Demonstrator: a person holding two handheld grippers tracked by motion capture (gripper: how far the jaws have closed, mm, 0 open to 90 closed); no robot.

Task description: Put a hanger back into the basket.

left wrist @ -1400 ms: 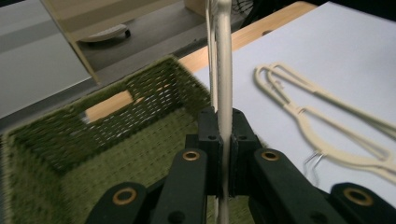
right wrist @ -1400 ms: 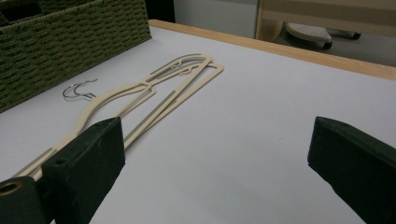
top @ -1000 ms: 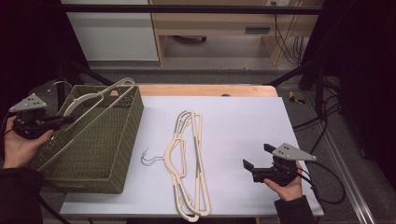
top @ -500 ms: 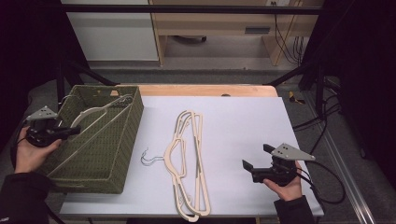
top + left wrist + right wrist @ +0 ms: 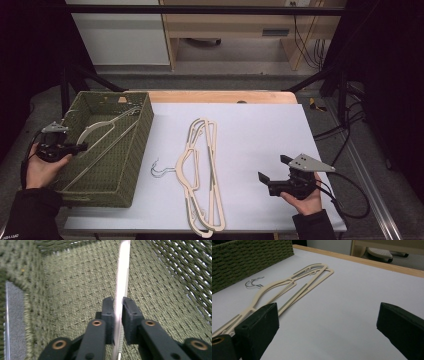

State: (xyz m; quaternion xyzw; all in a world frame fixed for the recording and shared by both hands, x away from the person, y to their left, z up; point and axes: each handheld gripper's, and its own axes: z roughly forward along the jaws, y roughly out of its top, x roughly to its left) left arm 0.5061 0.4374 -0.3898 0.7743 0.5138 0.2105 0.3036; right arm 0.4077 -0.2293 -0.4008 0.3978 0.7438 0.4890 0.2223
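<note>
Hanger (image 5: 102, 131) number one lies down inside the basket (image 5: 134, 150), the left gripper (image 5: 79, 147) just opening around its bar. Two hangers (image 5: 202, 170) wait on the worktop (image 5: 260, 125); right gripper (image 5: 272, 170) hovers wide open, empty.

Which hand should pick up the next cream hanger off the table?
Right. The right gripper hovers open beside the cream plastic hangers on the white table; the left gripper still has a hanger between its just-opening jaws in the green woven basket.

Hanger (image 5: 123, 277) cut off top and bottom, perhaps motion-blurred
</note>
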